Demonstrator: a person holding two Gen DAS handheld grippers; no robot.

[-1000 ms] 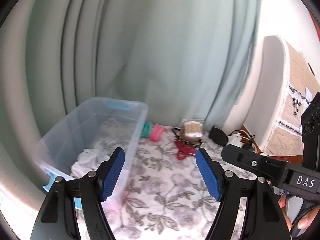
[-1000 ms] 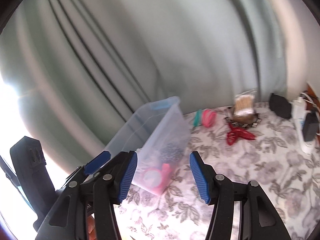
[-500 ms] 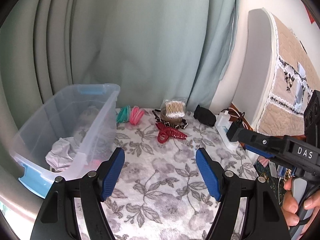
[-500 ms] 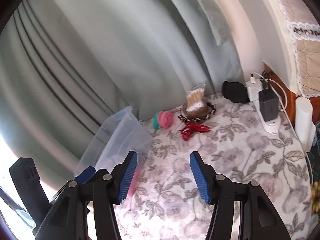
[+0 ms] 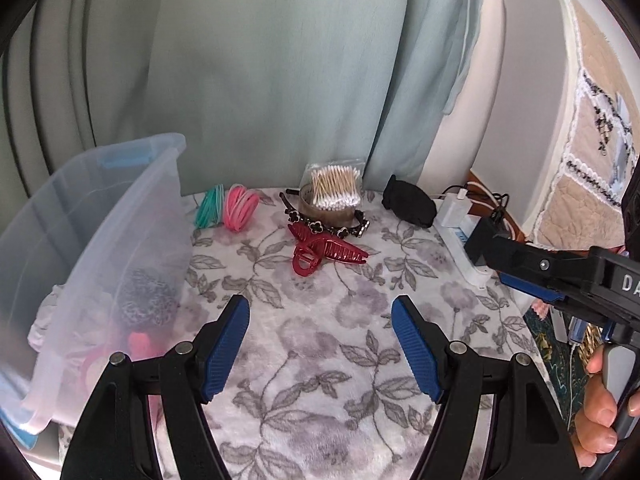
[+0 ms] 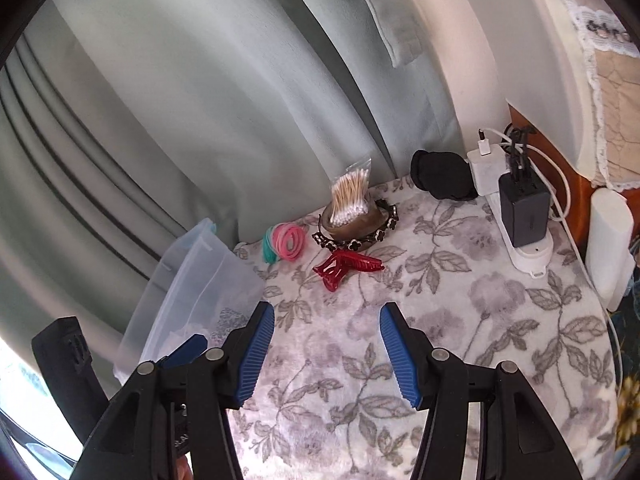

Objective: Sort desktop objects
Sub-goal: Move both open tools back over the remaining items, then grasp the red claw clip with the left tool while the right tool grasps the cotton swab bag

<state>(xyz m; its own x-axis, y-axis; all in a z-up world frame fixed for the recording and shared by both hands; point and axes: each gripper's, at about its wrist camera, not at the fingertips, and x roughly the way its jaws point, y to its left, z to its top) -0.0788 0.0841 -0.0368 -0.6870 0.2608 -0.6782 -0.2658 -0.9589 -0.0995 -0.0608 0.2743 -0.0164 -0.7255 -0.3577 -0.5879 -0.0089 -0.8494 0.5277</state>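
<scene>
A red hair claw (image 5: 322, 254) (image 6: 344, 268) lies on the floral cloth at mid-table. Behind it, a bag of cotton swabs (image 5: 335, 187) (image 6: 350, 196) rests on a black flower-studded headband (image 5: 340, 229) (image 6: 352, 240). Teal and pink hair ties (image 5: 228, 210) (image 6: 285, 243) lie to the left. A clear plastic bin (image 5: 80, 264) (image 6: 192, 280) at the left holds cloth and pink items. My left gripper (image 5: 320, 344) and right gripper (image 6: 327, 354) are both open and hold nothing, well short of the claw.
A black pouch (image 5: 410, 206) (image 6: 442, 176) and a white power strip (image 6: 520, 248) with chargers and cables sit at the back right. A pale green curtain (image 5: 260, 80) hangs behind. A padded headboard (image 5: 580, 140) stands on the right. A white cylinder (image 6: 610, 240) stands at the table's right edge.
Both views have swung right from the bin and dipped toward the cluster of hair items, which now look closer. Both grippers stayed open and empty.
</scene>
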